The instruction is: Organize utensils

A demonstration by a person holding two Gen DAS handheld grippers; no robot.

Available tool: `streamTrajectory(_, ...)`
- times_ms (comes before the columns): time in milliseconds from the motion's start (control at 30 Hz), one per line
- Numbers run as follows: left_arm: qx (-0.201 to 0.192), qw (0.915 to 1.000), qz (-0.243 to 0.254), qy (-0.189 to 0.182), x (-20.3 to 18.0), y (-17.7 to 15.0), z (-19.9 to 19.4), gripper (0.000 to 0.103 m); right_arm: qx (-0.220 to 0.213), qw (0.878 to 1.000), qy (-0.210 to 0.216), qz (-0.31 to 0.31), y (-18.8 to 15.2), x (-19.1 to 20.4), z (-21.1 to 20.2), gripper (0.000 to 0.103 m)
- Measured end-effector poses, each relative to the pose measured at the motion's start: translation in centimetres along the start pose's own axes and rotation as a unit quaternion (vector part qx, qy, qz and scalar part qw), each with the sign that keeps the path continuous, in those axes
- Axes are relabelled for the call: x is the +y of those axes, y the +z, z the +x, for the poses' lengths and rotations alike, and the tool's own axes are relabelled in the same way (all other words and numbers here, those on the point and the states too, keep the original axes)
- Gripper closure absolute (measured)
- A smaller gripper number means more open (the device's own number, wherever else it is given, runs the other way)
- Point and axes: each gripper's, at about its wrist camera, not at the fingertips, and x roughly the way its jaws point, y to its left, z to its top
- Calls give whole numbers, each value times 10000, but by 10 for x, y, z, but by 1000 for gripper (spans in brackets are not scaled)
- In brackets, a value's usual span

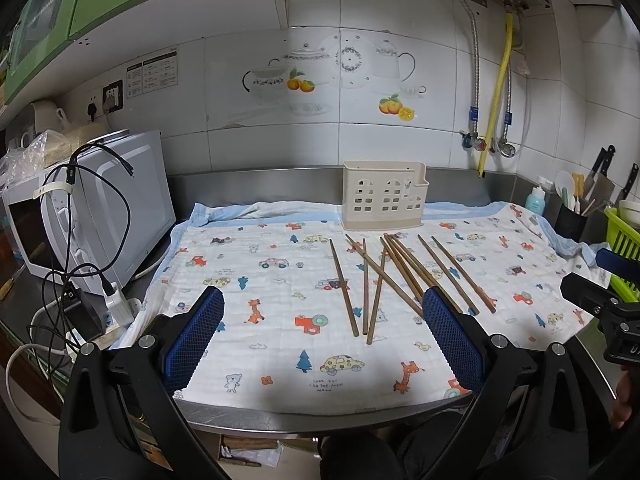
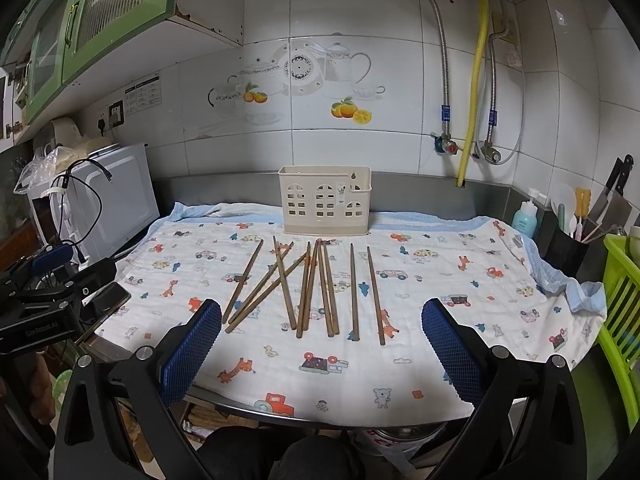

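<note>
Several brown wooden chopsticks point(image 1: 378, 280) lie scattered on a cartoon-print cloth point(image 1: 280, 300), some crossing; they also show in the right wrist view point(image 2: 312, 288). A cream plastic utensil holder point(image 1: 384, 196) stands upright and empty behind them at the cloth's far edge, also seen in the right wrist view point(image 2: 325, 200). My left gripper point(image 1: 322, 332) is open and empty, held above the cloth's near edge, short of the chopsticks. My right gripper point(image 2: 320, 340) is open and empty, also near the front edge, to the right of the left one.
A white microwave point(image 1: 92, 208) with black cables stands at the left. A black cup of utensils point(image 2: 568, 248), a soap bottle point(image 2: 525, 216), knives and a green rack point(image 2: 624, 300) stand at the right. The steel counter edge point(image 1: 300, 424) runs along the front.
</note>
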Motion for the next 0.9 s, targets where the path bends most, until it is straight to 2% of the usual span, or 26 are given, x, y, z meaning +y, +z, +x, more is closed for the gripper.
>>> streamTrajectory(900,-58,10000,35,23,-3,4,1,5,22,10000,23,-12,-1,2,6,6)
